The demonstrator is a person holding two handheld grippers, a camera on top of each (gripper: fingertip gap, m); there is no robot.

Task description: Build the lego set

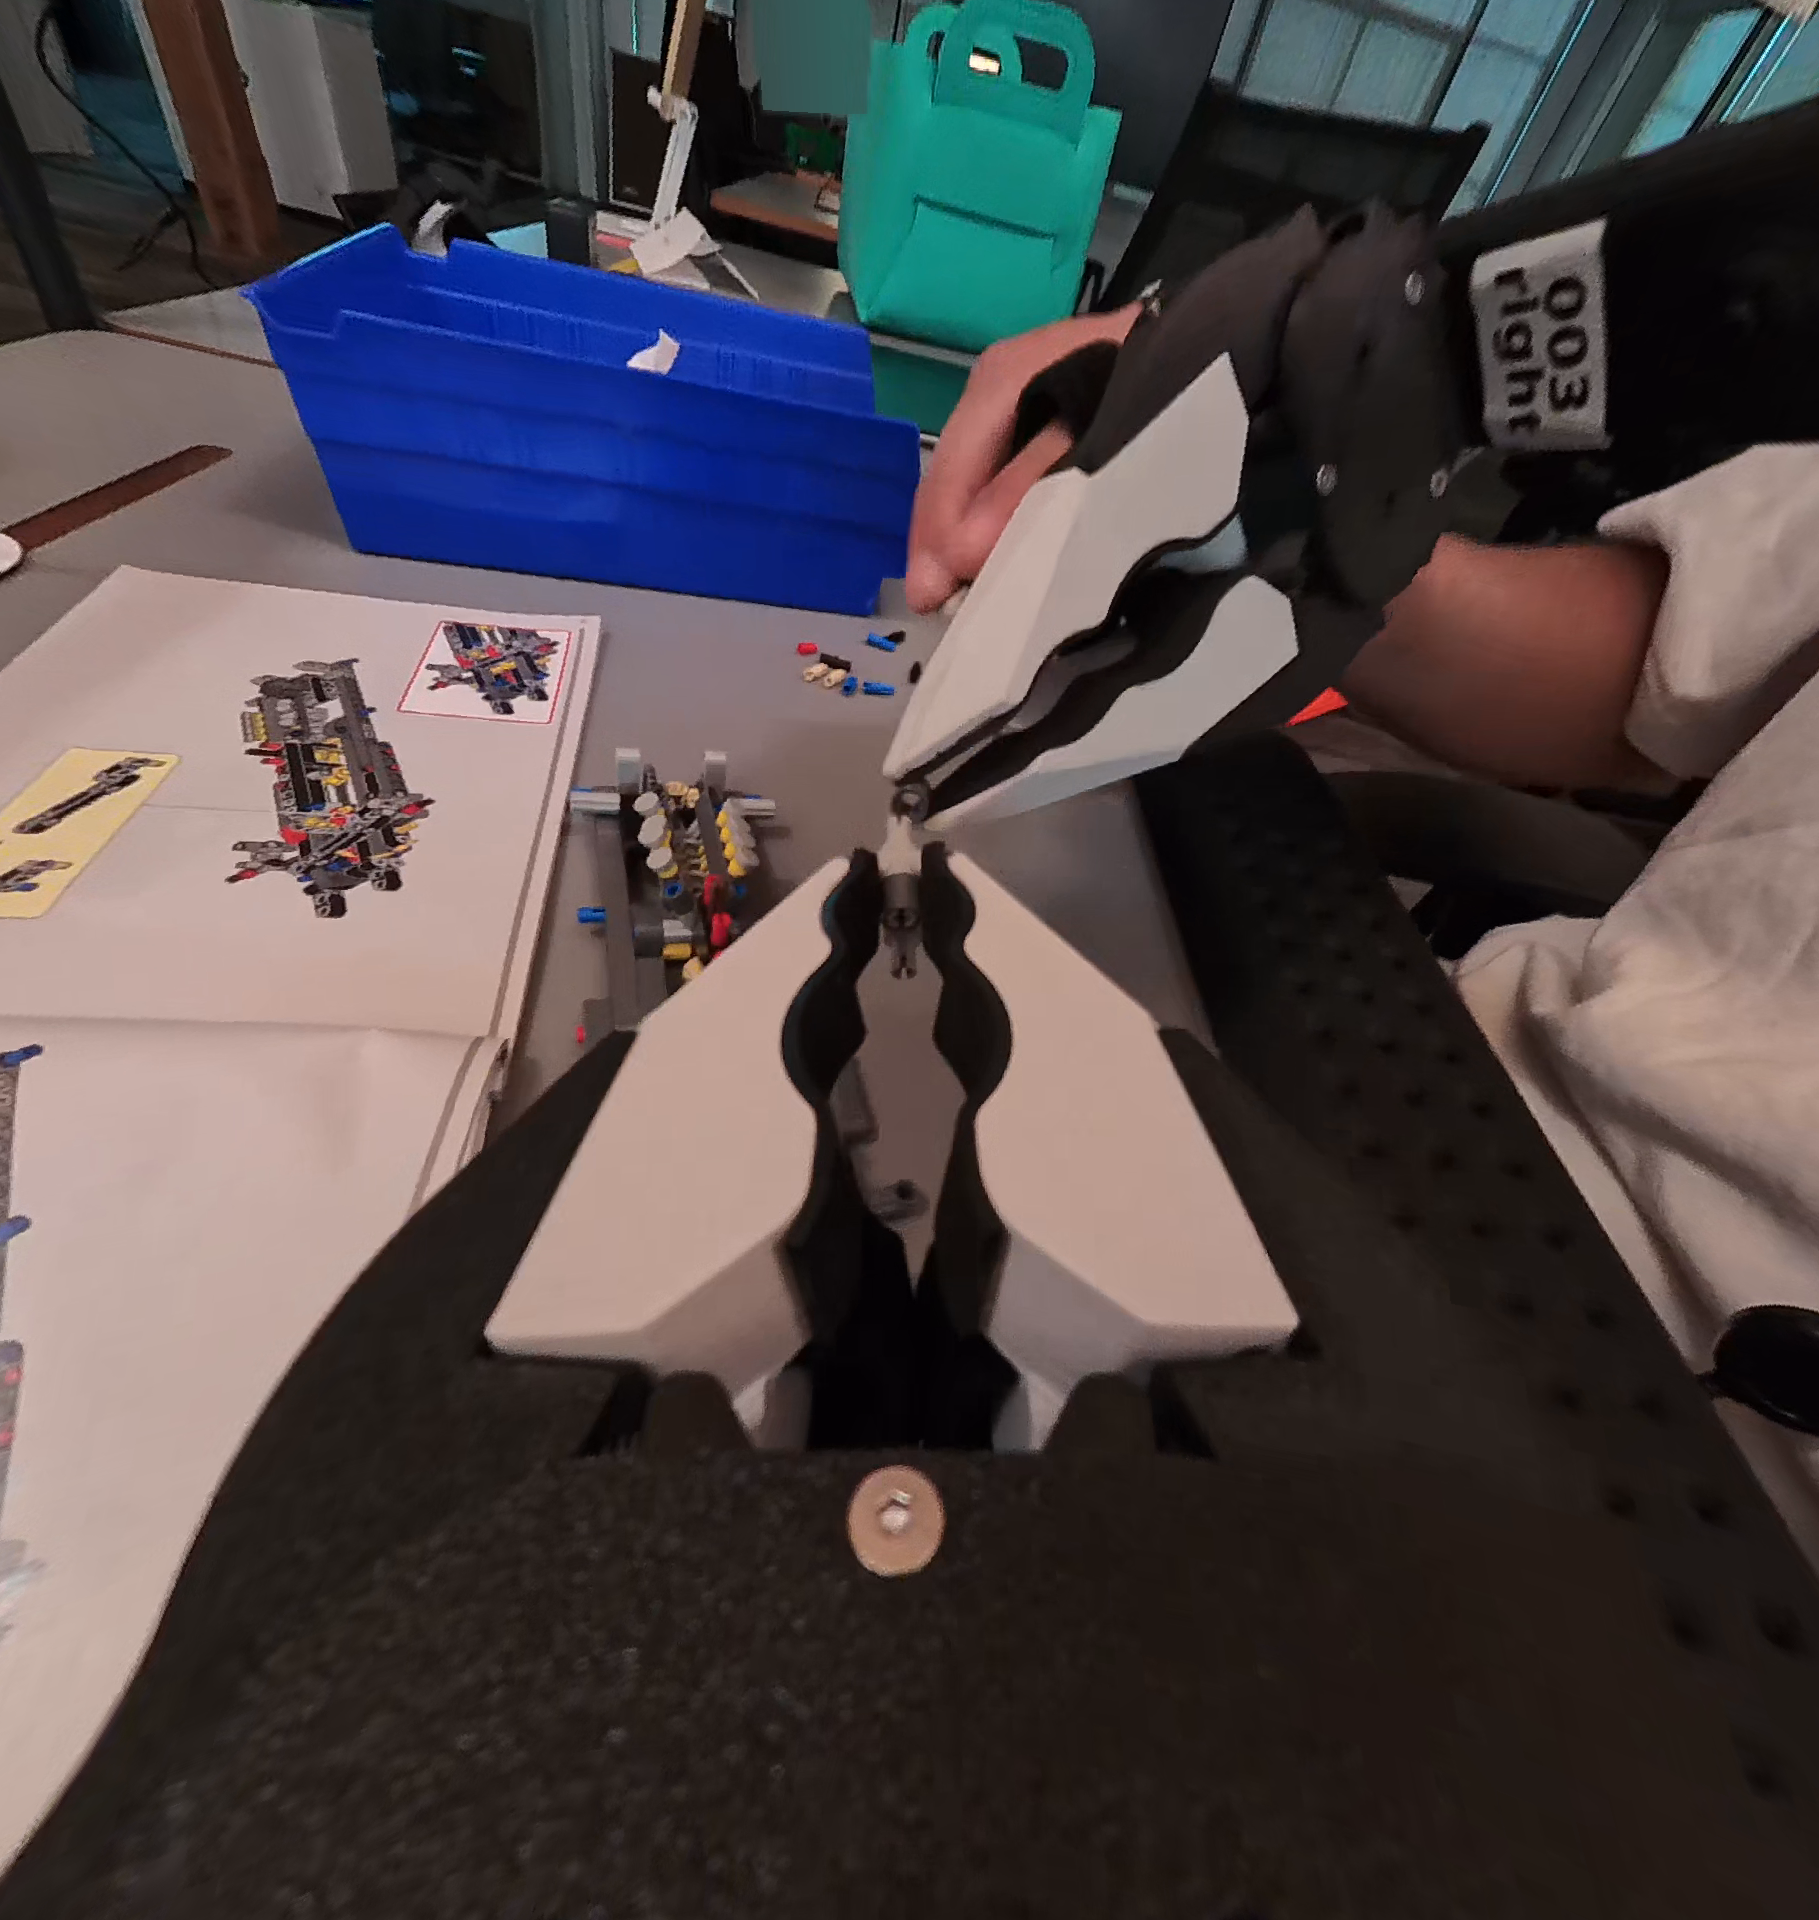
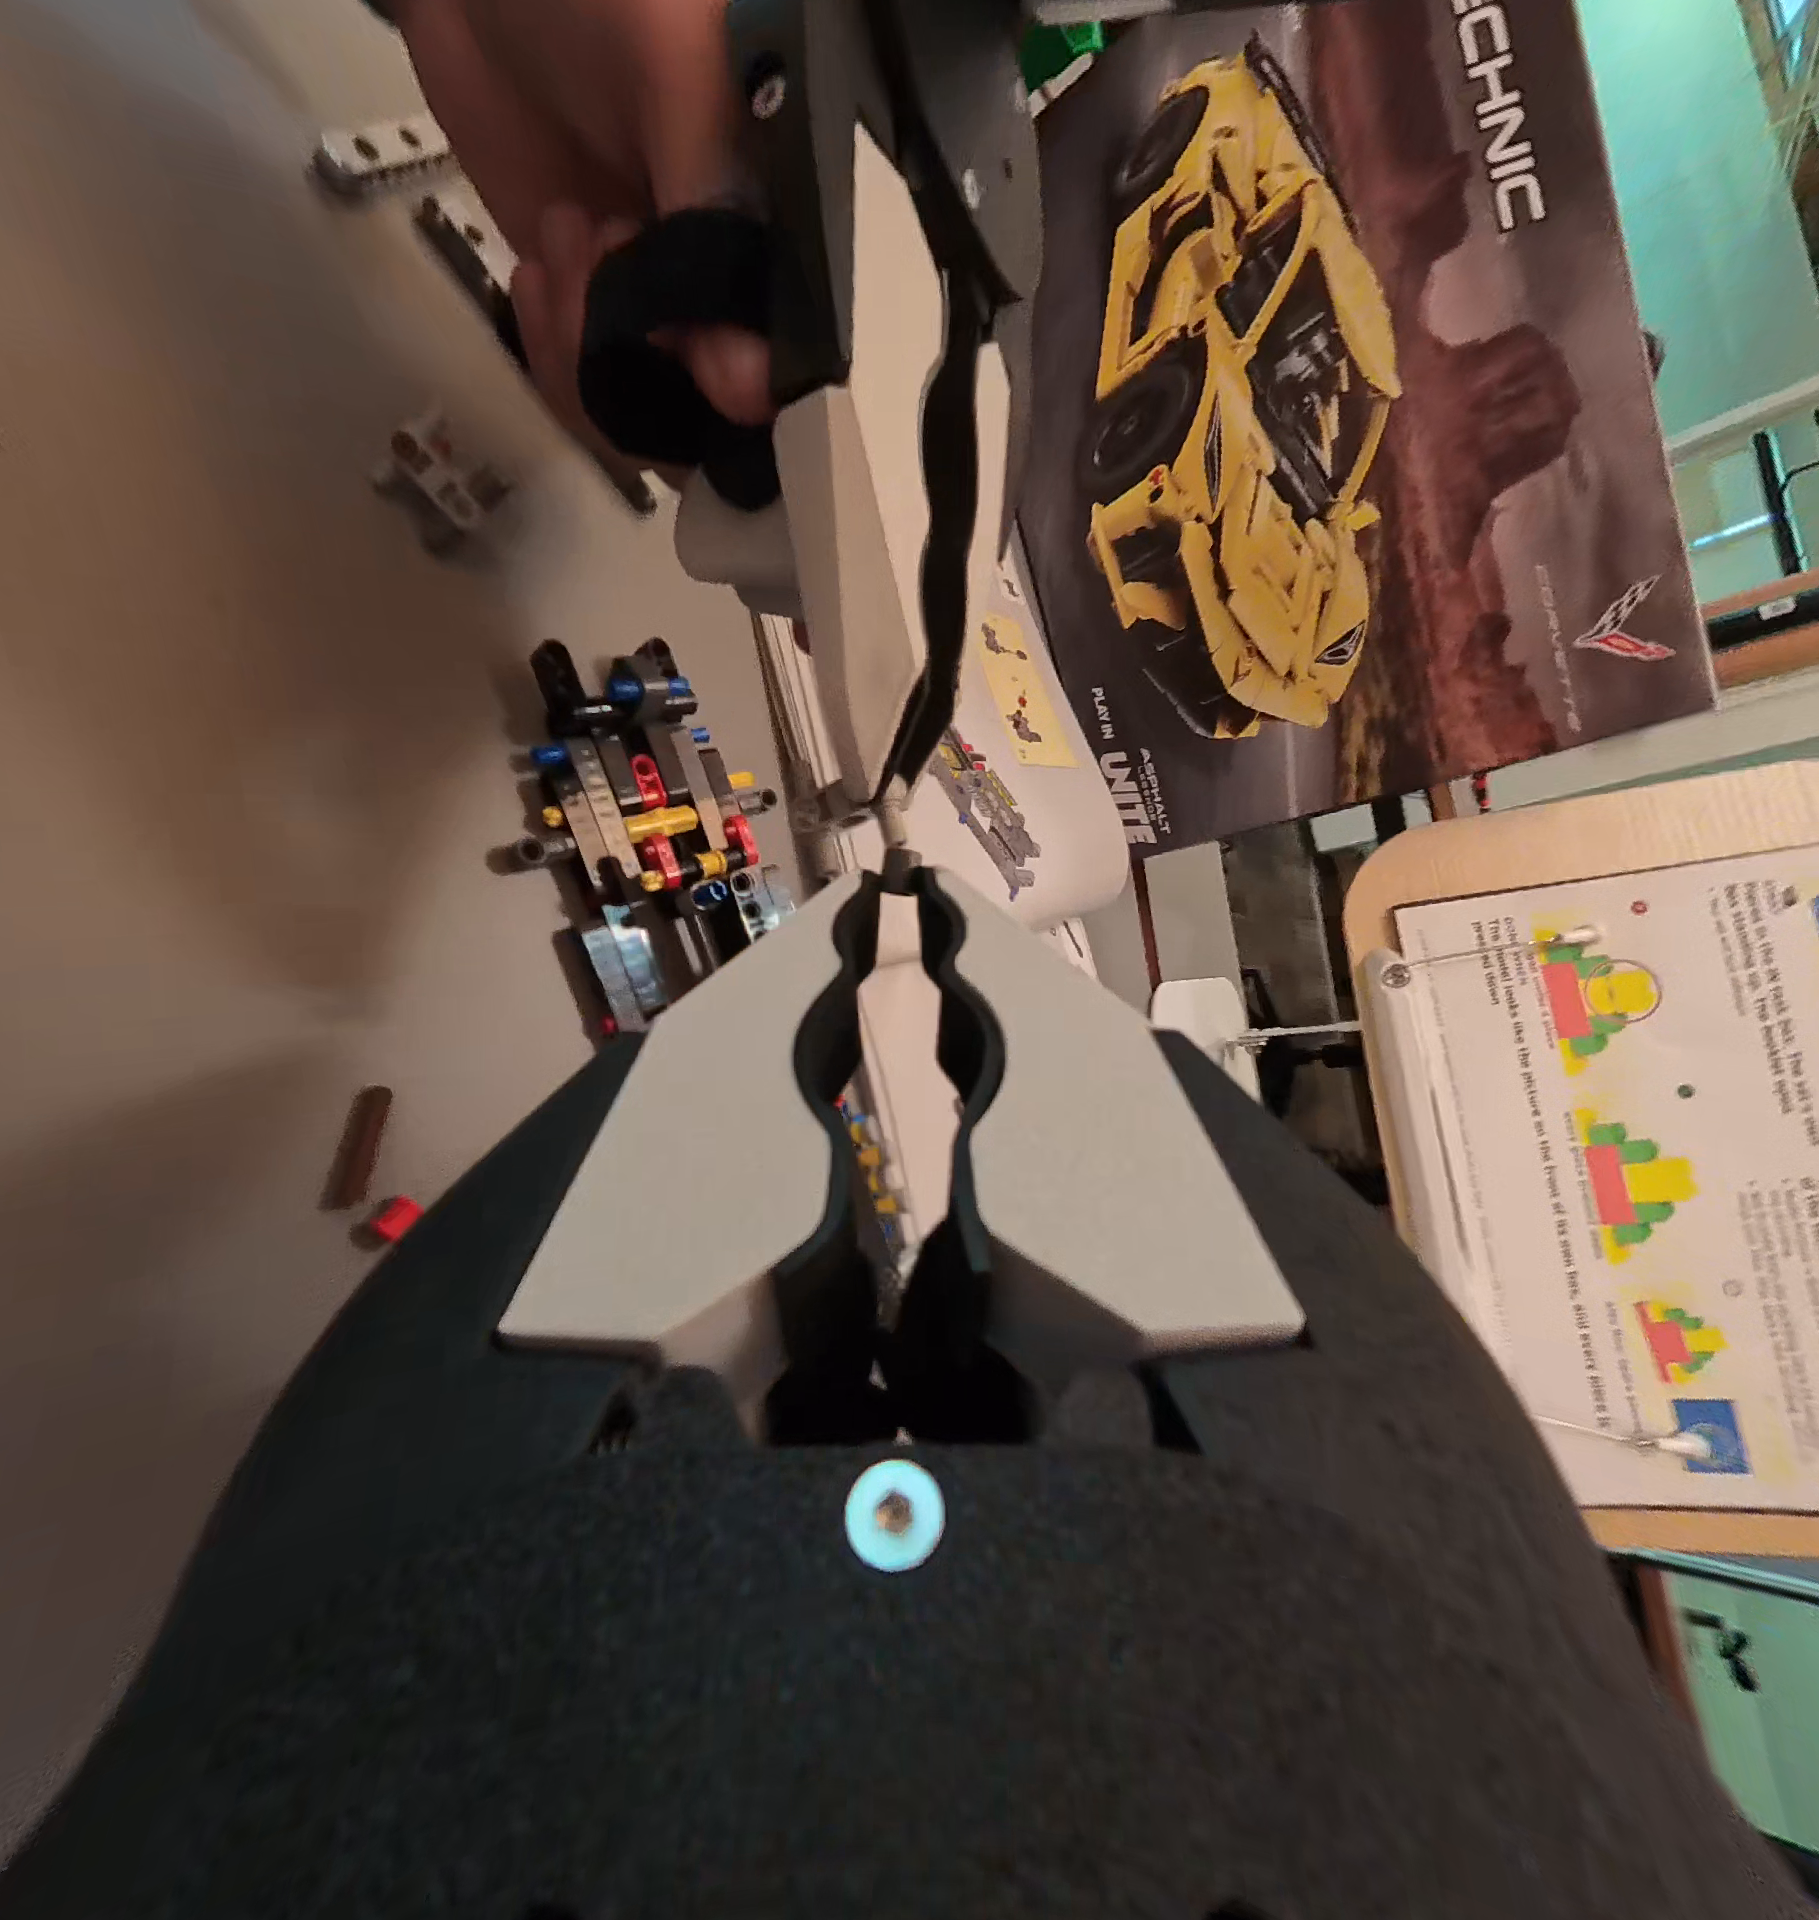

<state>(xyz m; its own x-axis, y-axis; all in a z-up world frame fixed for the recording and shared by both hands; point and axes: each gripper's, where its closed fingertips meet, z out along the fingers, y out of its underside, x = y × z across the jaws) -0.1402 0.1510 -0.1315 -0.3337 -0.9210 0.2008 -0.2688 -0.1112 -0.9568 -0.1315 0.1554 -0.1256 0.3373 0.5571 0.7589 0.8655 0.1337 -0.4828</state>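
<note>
My left gripper (image 1: 897,868) is shut on a small dark grey pin (image 1: 900,920) with a pale end that points forward. My right gripper (image 1: 913,792) reaches in from the upper right and is shut on a small dark round connector (image 1: 909,803), which touches the pin's pale end. In the right wrist view my right gripper (image 2: 897,883) meets the left gripper (image 2: 884,787) tip to tip above the table. The part-built Lego frame (image 1: 676,862) lies on the table beneath; it also shows in the right wrist view (image 2: 645,810).
An open instruction booklet (image 1: 261,810) lies to the left, with a blue bin (image 1: 593,436) behind it and loose pins (image 1: 848,665) nearby. The Lego box (image 2: 1352,416), a clipboard sheet (image 2: 1632,1174), a red piece (image 2: 391,1218) and grey parts (image 2: 437,478) are around. A person's arm (image 1: 1507,644) is at right. Both grippers' tips are close together, under 4 cm apart.
</note>
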